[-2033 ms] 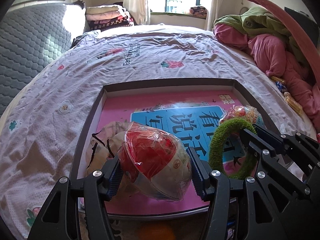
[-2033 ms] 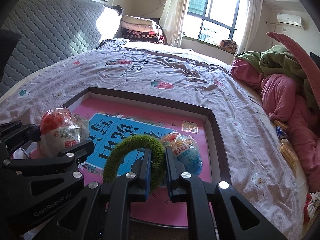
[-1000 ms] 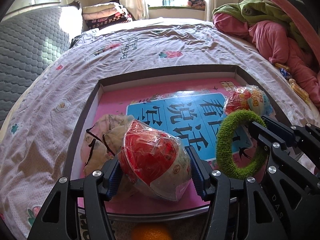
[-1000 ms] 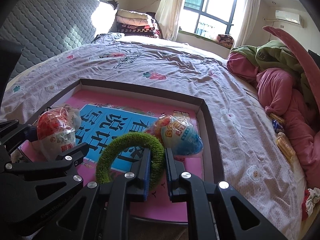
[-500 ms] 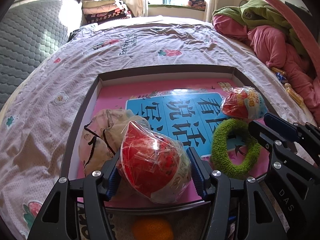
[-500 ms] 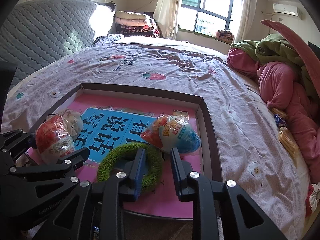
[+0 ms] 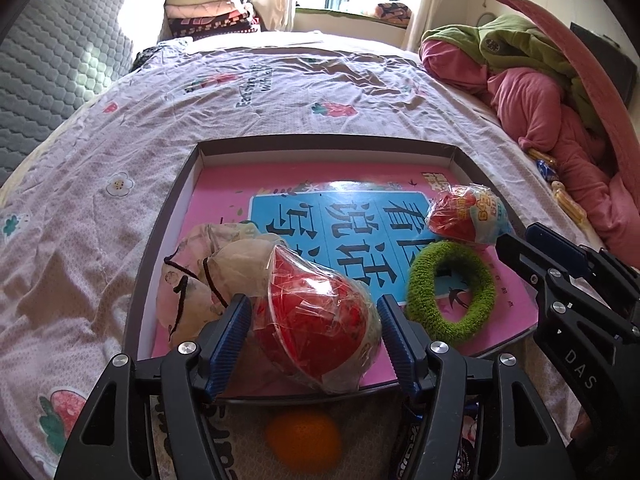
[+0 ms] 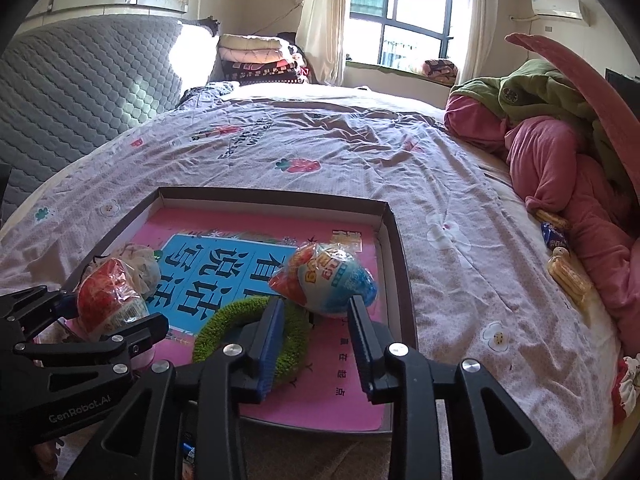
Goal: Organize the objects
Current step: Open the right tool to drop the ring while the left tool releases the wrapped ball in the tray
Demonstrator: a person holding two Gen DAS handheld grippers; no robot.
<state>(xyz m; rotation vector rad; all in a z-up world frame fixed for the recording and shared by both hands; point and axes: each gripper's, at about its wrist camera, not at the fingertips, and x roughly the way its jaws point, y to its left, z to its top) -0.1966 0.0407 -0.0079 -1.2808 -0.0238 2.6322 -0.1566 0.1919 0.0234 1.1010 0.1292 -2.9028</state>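
Right wrist view, two wrapped eggs [image 8: 326,280] in tray [image 8: 394,236], one green ring [image 8: 248,336], right hand-held gripper [image 8: 316,340] just released, left hand-held gripper [image 7: 314,340] loosening around egg.

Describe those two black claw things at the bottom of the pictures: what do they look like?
Both are black plastic frames of angular bars joined by round silver bolts. The left gripper and right gripper each end in two fingers lined with ribbed blue pads. White lettering is printed on the frames: "GenRobot.AI" on the left one, "DAS" on the right. No cables, sleeves or hands show.
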